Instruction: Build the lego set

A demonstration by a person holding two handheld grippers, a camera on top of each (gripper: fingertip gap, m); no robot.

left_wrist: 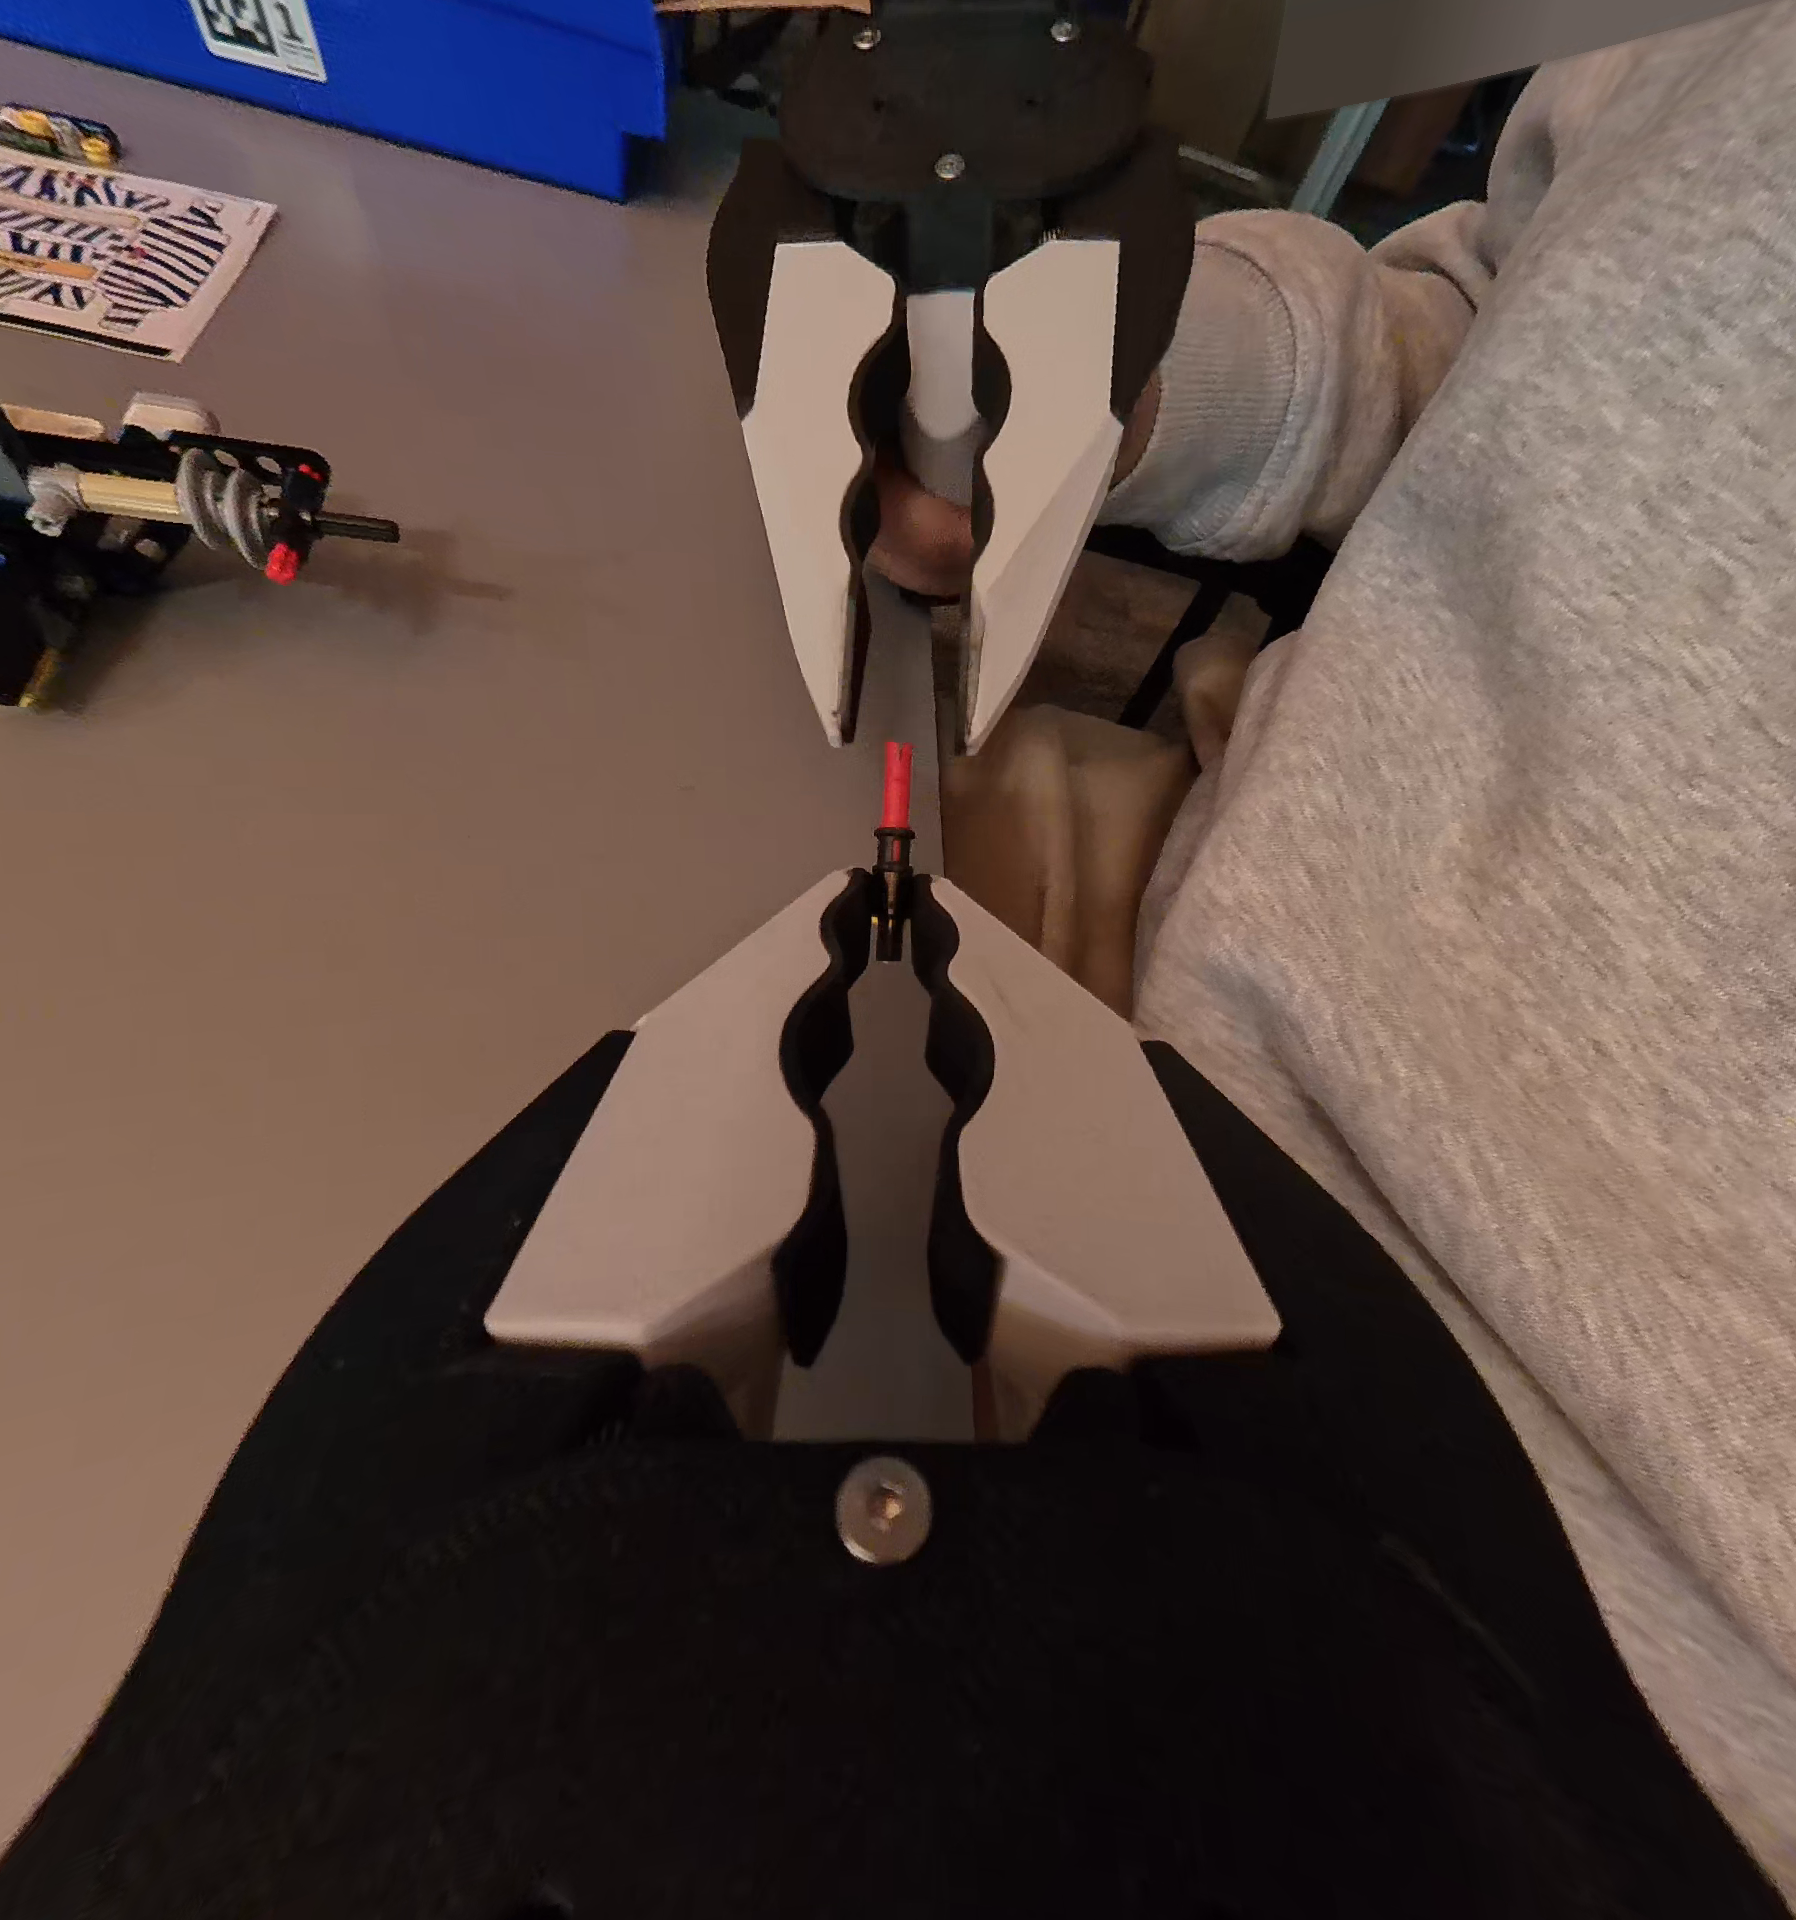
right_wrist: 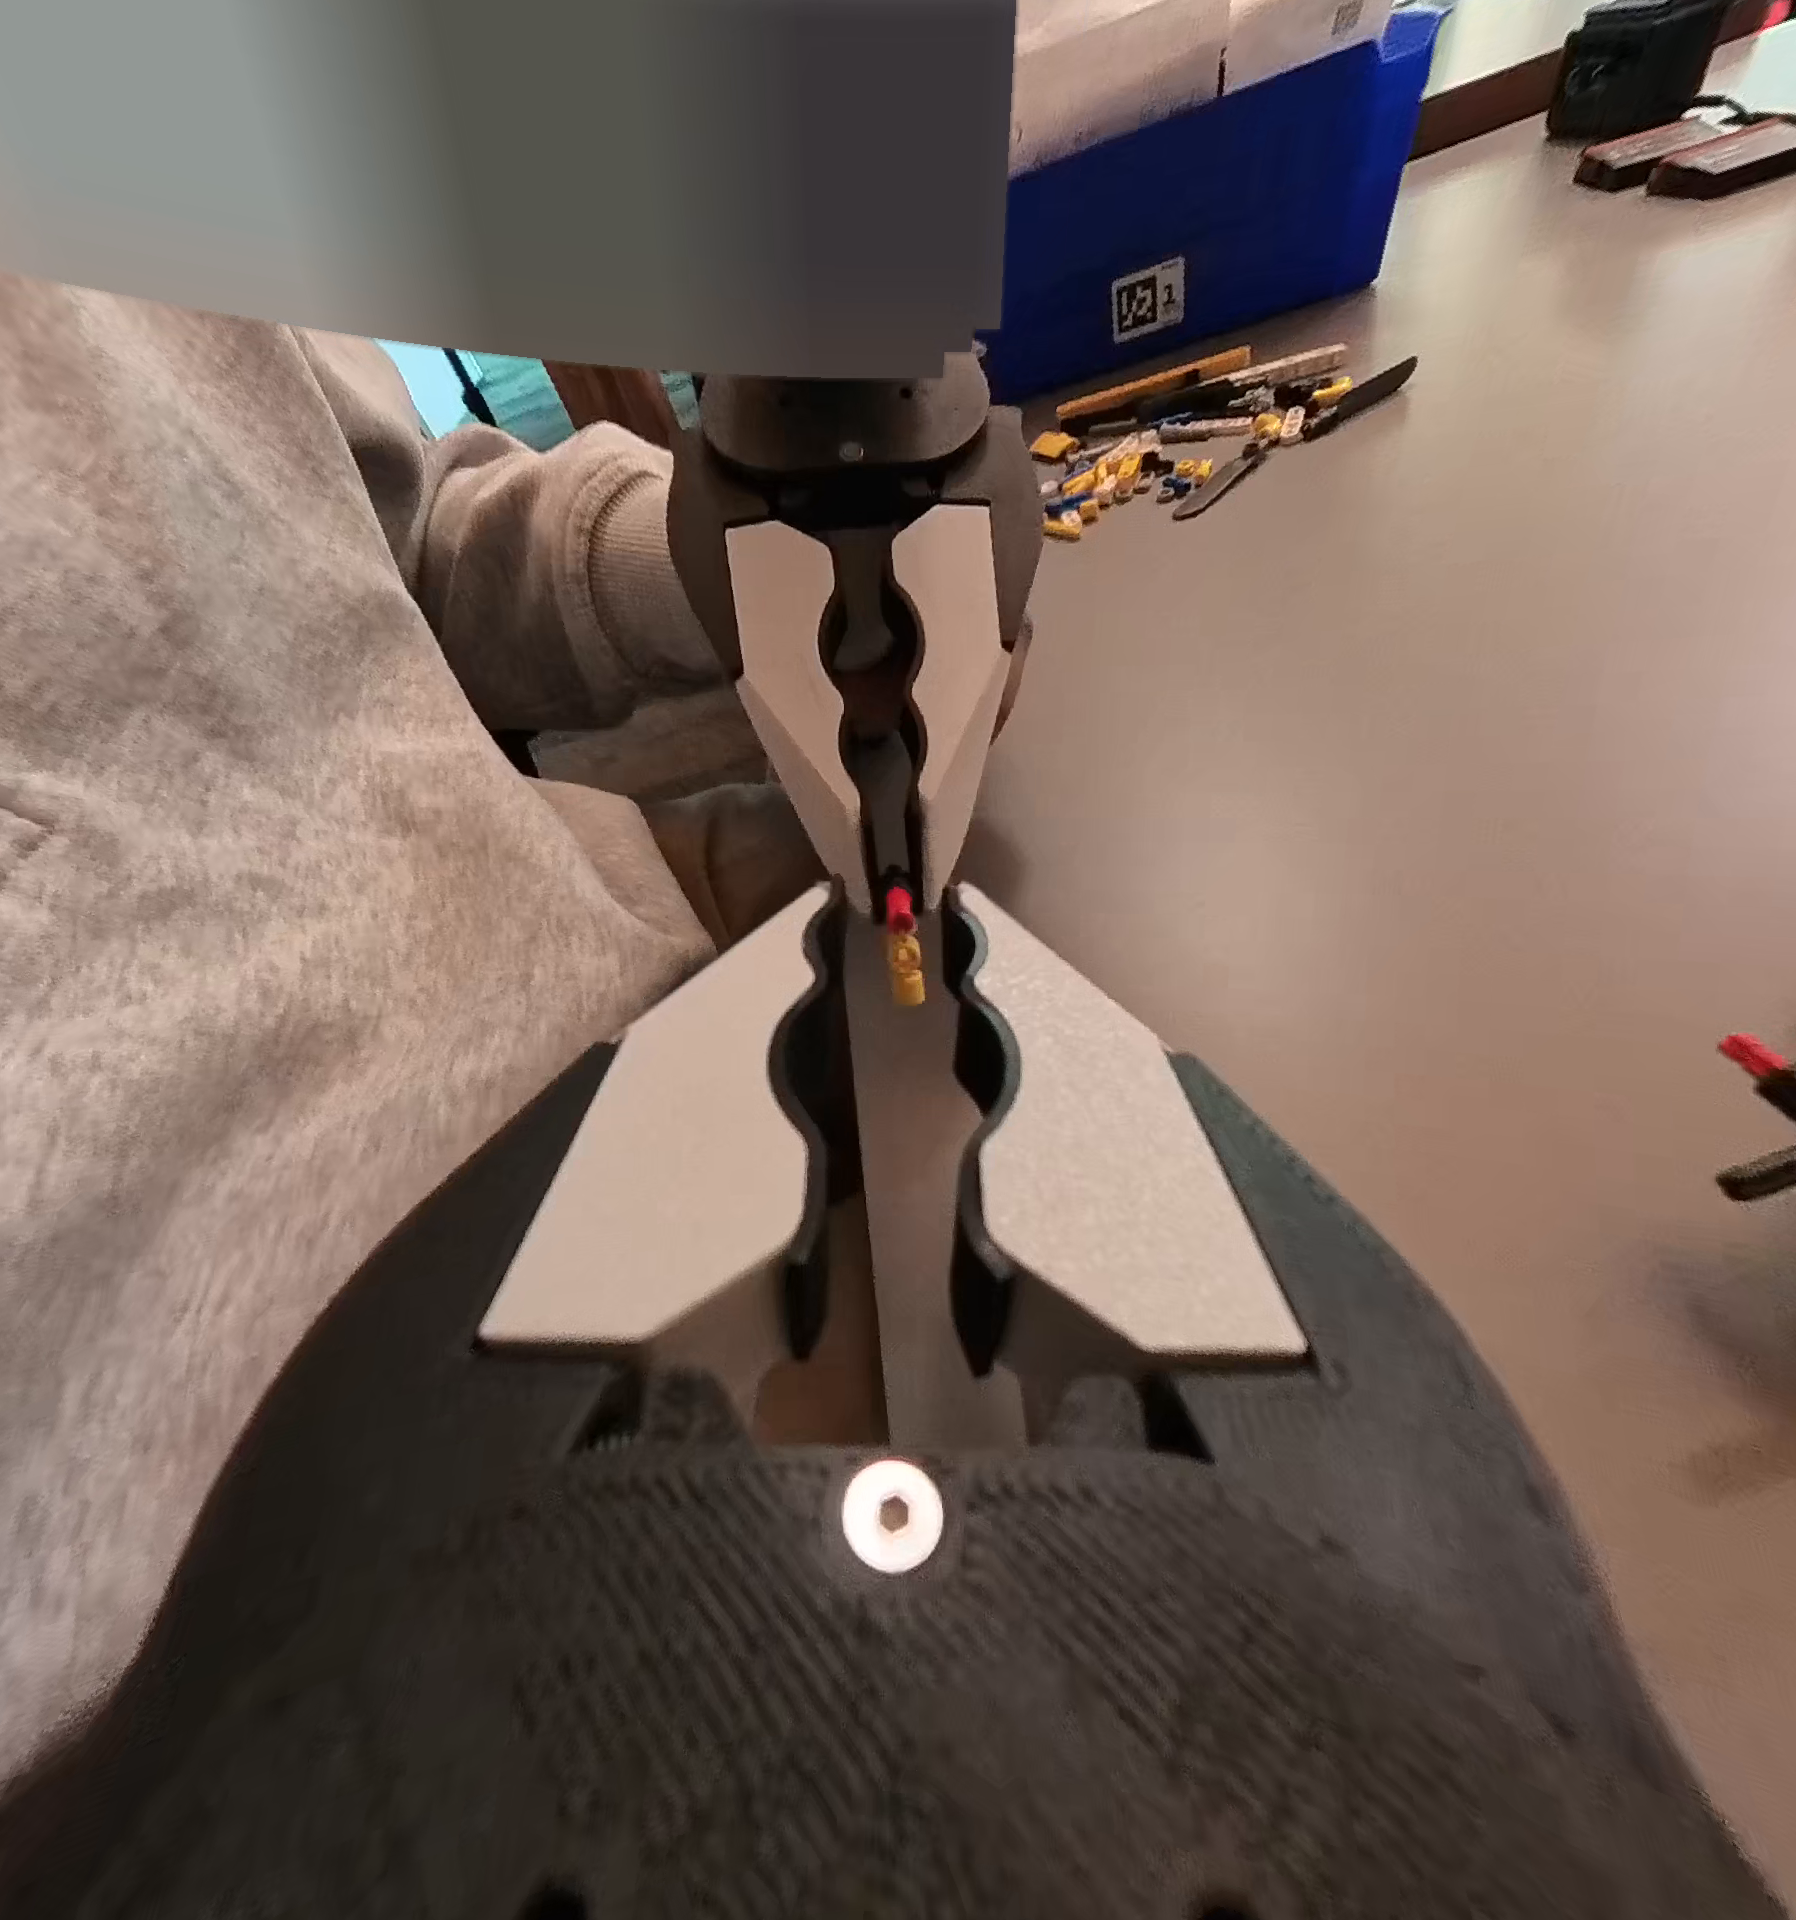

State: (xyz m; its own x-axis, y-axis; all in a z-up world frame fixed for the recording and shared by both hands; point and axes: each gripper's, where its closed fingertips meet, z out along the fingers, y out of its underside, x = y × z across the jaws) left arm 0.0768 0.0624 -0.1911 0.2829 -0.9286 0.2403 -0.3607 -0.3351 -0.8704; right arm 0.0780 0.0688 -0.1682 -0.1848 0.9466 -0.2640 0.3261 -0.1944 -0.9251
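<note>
Mating pin to connector: left gripper (left_wrist: 889,883) jaws clamp the red-tipped pin (left_wrist: 892,800).
I hold the right gripper (right_wrist: 894,904), jaws apparently parted around the yellow connector (right_wrist: 906,968), coaxial before pushing.

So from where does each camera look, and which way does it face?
Left wrist view: sits behind the left gripper, facing the right gripper over the table; grey sleeve shows on the right.
Right wrist view: sits behind the right gripper, facing the left gripper; sleeve on the left.
Shared: both grippers, red pin, blue bin.
</note>
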